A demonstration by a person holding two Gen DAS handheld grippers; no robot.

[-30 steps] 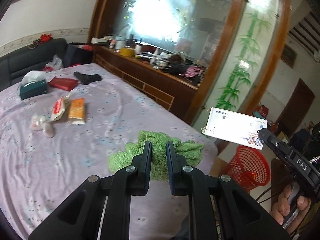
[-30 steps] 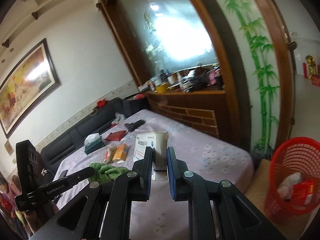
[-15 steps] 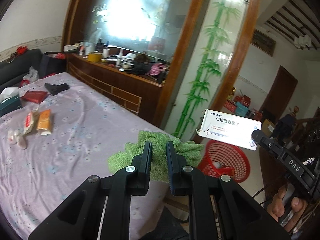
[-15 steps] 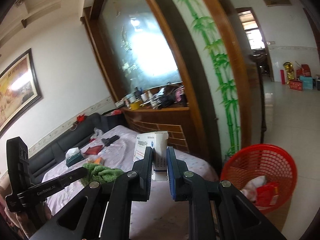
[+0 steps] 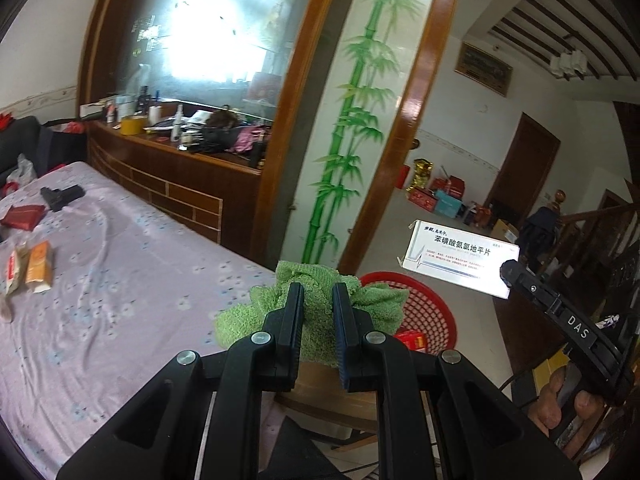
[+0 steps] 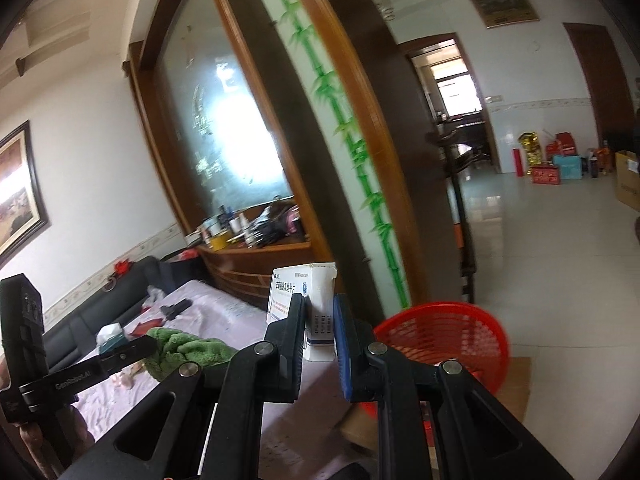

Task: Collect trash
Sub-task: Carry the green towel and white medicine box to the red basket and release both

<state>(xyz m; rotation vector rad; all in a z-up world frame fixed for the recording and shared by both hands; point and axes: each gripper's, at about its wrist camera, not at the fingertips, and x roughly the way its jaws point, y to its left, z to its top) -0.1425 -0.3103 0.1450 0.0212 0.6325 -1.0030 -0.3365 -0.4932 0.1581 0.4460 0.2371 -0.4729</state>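
Much of the red basket (image 5: 430, 312) is hidden in the left wrist view behind the green towel (image 5: 316, 308) and the left tool (image 5: 316, 300); only its rim and mesh wall show, with something red inside that is hard to identify, possibly a small carton. In the right wrist view the basket (image 6: 440, 336) is blurred and its lower part is cut off by the right tool (image 6: 320, 312).

The left tool is clenched on the bunched towel, which hangs past the bed's (image 5: 120, 280) edge and overlaps the basket's near rim. The right tool grips a white medicine box (image 5: 460, 264) by one end; its long axis runs roughly level, pointing leftward from the tool, above and beside the basket. Seen end-on in the right view, the box (image 6: 316, 304) stands between the pads.

The box face carries Chinese print reading 苯磺酸氨氯地平片. The right tool's finger reads "DAS"; the left tool's, "GenRobot.AI". Wrappers (image 5: 32, 268) remain on the bed.
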